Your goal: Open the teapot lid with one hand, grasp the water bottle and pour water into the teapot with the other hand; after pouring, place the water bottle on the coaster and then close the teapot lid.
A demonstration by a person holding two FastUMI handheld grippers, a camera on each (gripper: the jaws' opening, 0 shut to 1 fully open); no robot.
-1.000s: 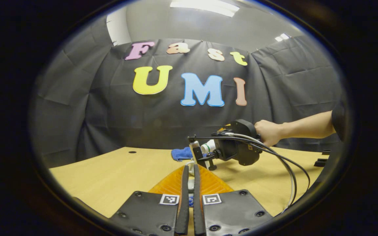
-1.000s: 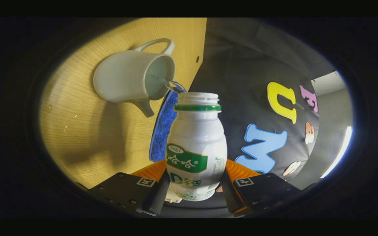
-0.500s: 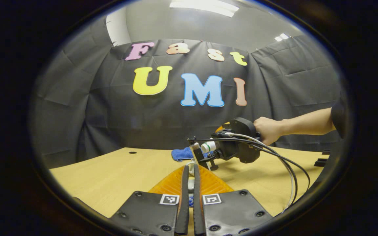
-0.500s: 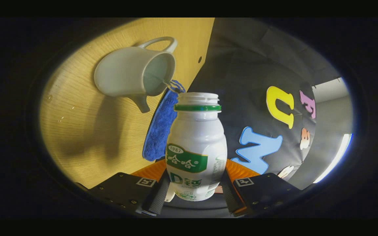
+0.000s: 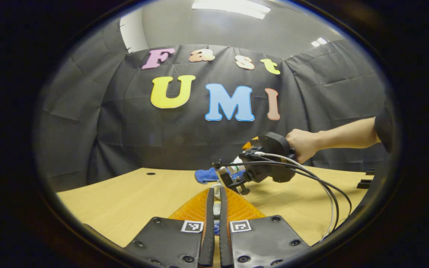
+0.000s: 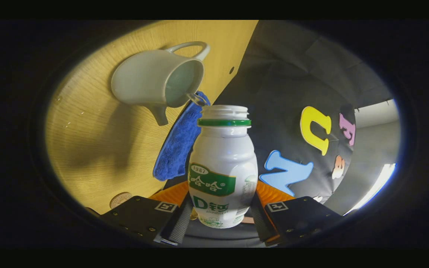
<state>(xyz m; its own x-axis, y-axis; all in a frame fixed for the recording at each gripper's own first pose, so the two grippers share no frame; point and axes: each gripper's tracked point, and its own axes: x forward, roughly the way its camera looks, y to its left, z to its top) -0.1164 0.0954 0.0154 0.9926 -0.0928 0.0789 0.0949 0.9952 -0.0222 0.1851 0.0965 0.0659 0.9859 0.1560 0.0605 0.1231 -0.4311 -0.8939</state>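
Observation:
In the right gripper view the white water bottle [image 6: 222, 167] with a green neck ring lies tipped sideways, and my right gripper [image 6: 220, 220] is shut on its body. A thin stream of water [image 6: 196, 98] runs from its open mouth into the lidless white teapot [image 6: 155, 83]. In the left gripper view my left gripper [image 5: 216, 193] is nearly shut, with a small white piece, apparently the teapot lid [image 5: 217, 210], pinched between its fingers. Beyond it the right gripper [image 5: 233, 179], held by a hand [image 5: 300, 145], tilts the bottle [image 5: 235, 169] nose-down over the table.
A blue cloth [image 6: 177, 149] lies on the wooden table [image 6: 99, 149] just behind the teapot, and it is the blue cloth [image 5: 207, 175] near the table's back edge. A small round disc [image 6: 120, 199] sits on the table. Cables [image 5: 322, 186] hang from the right gripper.
The right gripper has tipped its nose lower while the hand rose slightly. The right gripper view has rolled, bringing more blue cloth and the round disc into sight. The left gripper stayed still.

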